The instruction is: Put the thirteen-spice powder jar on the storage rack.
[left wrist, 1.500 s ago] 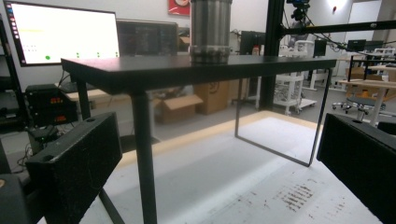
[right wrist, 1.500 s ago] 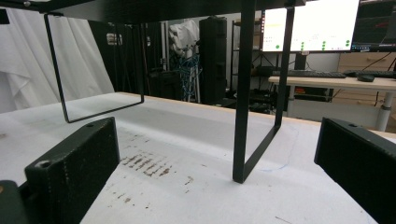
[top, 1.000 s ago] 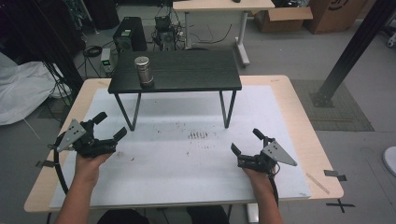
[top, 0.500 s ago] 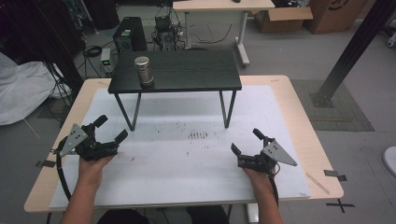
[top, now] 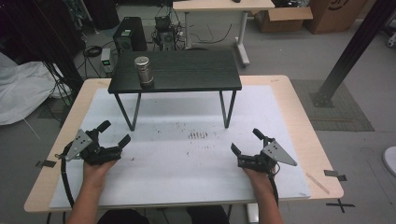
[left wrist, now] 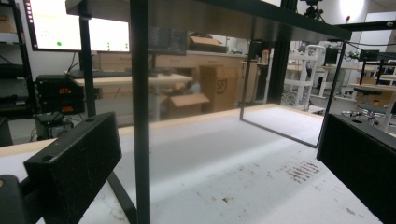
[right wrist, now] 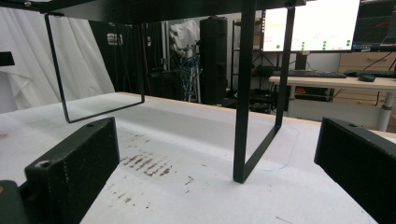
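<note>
A small black stand (top: 187,70) on thin metal legs occupies the far middle of the white mat (top: 187,177). A metal cylinder (top: 143,70) stands upright on its top near the left end. My left gripper (top: 116,132) rests low on the mat at the near left, open and holding nothing. One stand leg (left wrist: 140,116) rises close between the jaws of my left gripper (left wrist: 219,158) in its own view. At the near right, my right gripper (top: 244,140) is also open with nothing in it. My right gripper (right wrist: 219,158) faces the stand's right leg frame (right wrist: 243,93).
Dark smudges (top: 198,135) mark the mat in front of the stand. The wooden table edge (top: 322,140) frames the mat, with tape strips (top: 335,173) near the corners. A black post (top: 355,51), a desk and cardboard boxes (top: 285,16) stand on the floor beyond.
My left gripper has drifted slightly back toward the person and lower on the mat, still open. The right gripper has not moved.
</note>
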The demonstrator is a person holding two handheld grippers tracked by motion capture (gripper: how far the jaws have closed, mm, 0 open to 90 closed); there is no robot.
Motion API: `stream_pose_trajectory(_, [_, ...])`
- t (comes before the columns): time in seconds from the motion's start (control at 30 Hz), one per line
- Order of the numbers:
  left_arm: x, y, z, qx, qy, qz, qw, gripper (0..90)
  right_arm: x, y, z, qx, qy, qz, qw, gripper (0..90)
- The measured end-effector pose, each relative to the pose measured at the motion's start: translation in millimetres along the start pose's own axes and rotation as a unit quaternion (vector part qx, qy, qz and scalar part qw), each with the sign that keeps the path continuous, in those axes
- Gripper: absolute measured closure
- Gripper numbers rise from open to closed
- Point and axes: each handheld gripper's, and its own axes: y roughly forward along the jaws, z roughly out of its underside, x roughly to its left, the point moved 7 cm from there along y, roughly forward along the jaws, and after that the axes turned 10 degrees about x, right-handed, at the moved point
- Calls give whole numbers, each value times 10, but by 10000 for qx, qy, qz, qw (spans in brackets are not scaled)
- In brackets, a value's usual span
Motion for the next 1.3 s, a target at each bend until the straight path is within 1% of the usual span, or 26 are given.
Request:
stream_pose_trajectory(0.13, [5, -7, 54, -11, -7, -45, 10000, 3, 0, 1, 0, 5, -7, 2, 10000, 0])
stream_pose_trajectory(0.2, [13, -6, 86, 67, -8, -73, 10000, 3, 1, 1, 0, 5, -9, 2, 10000, 0])
stream_pose_trajectory(0.43, [-2, -8, 181, 141, -14, -73, 9999, 3, -1, 4, 1, 15, -9, 7, 10000, 0])
stream_pose_trajectory(0.6, [-13, -16, 251, 126, -5, -141, 9998, 3, -1, 5, 1, 22, -15, 8, 10000, 0])
stream_pose_trajectory(0.7, [-3, -28, 271, 105, -15, -157, 9998, 3, -1, 5, 1, 22, -17, 9, 10000, 0])
stream_pose_trajectory(0.83, [-9, -39, 280, 87, 33, -164, 9998, 5, 0, 6, 1, 28, -15, 9, 10000, 0])
stream_pose_trajectory(0.97, [-23, -35, 285, 97, 101, -157, 9998, 2, 0, 6, 1, 24, -18, 10, 10000, 0])
stream_pose_trajectory(1.07, [-53, -32, 291, 112, 226, -127, 9996, 2, 1, 5, 1, 23, -20, 10, 10000, 0])
stream_pose_trajectory(1.13, [-80, -25, 296, 146, 377, -159, 9991, 2, 0, 4, 1, 20, -19, 8, 10000, 0])
stream_pose_trajectory(1.2, [-102, -15, 300, 195, 516, -255, 9982, 3, 2, 1, 1, 4, -19, 5, 10000, 0])
stream_pose_trajectory(1.3, [-118, -20, 301, 166, 603, -343, 9975, 3, 1, -1, 0, -2, -4, 7, 10000, 0])
